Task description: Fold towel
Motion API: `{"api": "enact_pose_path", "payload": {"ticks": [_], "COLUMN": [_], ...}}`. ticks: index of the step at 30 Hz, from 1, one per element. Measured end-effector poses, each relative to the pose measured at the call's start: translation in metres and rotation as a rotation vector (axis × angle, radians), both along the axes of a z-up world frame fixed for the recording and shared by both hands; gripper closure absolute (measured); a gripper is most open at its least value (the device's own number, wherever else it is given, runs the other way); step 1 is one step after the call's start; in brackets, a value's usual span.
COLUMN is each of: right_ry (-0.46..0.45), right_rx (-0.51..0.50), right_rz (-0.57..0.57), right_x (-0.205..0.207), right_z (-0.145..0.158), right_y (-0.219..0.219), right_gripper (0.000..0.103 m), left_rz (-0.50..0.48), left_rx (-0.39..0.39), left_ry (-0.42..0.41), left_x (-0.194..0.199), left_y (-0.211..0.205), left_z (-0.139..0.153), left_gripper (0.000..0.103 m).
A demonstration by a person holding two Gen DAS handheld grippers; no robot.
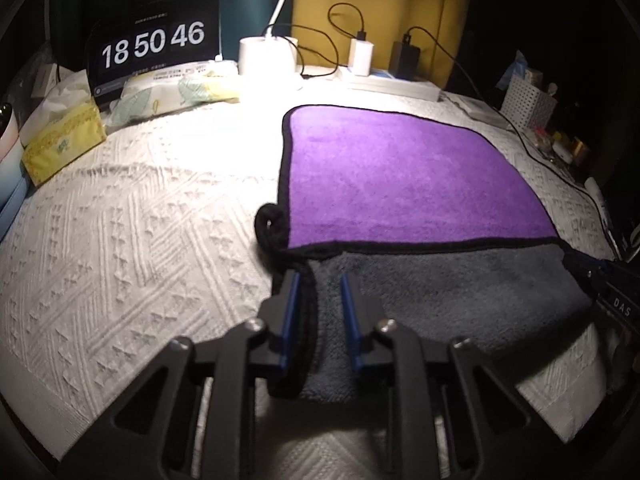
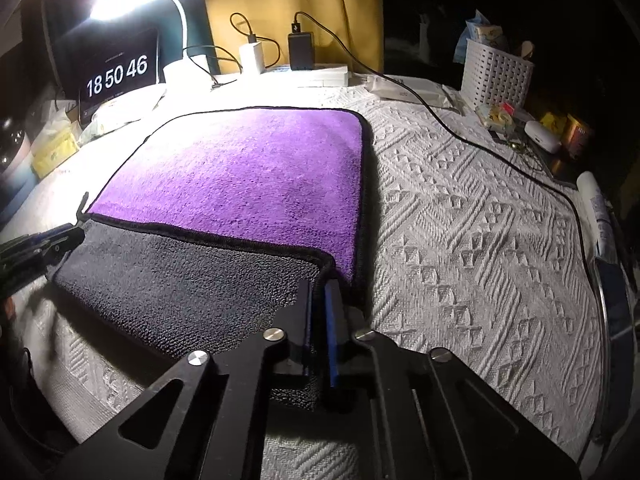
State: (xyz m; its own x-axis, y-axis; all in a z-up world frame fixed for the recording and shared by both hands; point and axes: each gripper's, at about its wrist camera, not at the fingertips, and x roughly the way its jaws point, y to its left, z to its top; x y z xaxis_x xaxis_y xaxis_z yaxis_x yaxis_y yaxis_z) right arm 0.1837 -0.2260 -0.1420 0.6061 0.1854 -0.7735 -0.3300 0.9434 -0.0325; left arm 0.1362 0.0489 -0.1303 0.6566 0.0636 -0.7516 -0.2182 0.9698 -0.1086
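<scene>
From your left wrist camera, your left tool (image 1: 318,280) reaches forward and low over the near left corner of the towel (image 1: 400,176). Its blue-lined fingers (image 1: 349,312) stand a little apart, with the grey flap and its black hem running between them; you cannot tell whether the pads actually press the cloth. The towel lies on the white textured cover of the counter (image 1: 140,220), purple face up, with the near strip turned over to show grey. A black hanging loop (image 1: 269,224) curls at the left edge. Behind, a clock screen (image 1: 154,44) reads "18 50 46". At the far right, the other tool's body bears "DAS"; the rest is cut off by the dark rim.

From your right wrist camera, your right tool (image 2: 318,284) sits at the towel's near right corner, fingers almost together and pinching the grey flap's edge. The clock screen reads the same digits. The print on the tissue pack (image 2: 52,148) is too blurred to read. A white basket (image 2: 494,76) stands at the far right.
</scene>
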Motion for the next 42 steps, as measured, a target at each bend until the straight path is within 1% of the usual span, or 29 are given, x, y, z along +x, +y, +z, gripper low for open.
{"api": "enact_pose_path", "payload": {"ticks": [2,4,11,18,30,37,42], "right_ry": [-0.014,-0.036,-0.128,-0.199,-0.246,-0.256,-0.262], "right_rx": [-0.001,0.002,0.012,0.042,0.076,0.092,0.095], "right_rz": [0.005,0.009,0.04,0.056,0.058,0.053,0.049], "right_x": [-0.001,-0.004,-0.012,-0.005,0.023,0.036,0.044], "right_z": [0.002,0.008,0.033,0.052,0.063,0.067,0.07], "right_y": [0.001,0.001,0.005,0.005,0.004,0.003,0.003], "right_gripper": [0.098,0.098,0.098,0.099,0.099,0.099,0.099], "left_rz": [-0.009,-0.01,-0.006,0.01,0.049,0.058,0.047], "left_rx": [0.022,0.032,0.068,0.12,0.15,0.167,0.182], "left_ry": [0.003,0.001,-0.056,-0.106,-0.137,-0.155,-0.164], "left_x": [0.0,0.0,-0.002,0.004,0.026,0.038,0.05], "left_y": [-0.005,-0.008,-0.013,-0.017,-0.011,-0.009,-0.009], "left_z": [0.001,0.004,0.029,0.048,0.058,0.066,0.069], "left_gripper": [0.093,0.094,0.095,0.095,0.095,0.095,0.095]}}
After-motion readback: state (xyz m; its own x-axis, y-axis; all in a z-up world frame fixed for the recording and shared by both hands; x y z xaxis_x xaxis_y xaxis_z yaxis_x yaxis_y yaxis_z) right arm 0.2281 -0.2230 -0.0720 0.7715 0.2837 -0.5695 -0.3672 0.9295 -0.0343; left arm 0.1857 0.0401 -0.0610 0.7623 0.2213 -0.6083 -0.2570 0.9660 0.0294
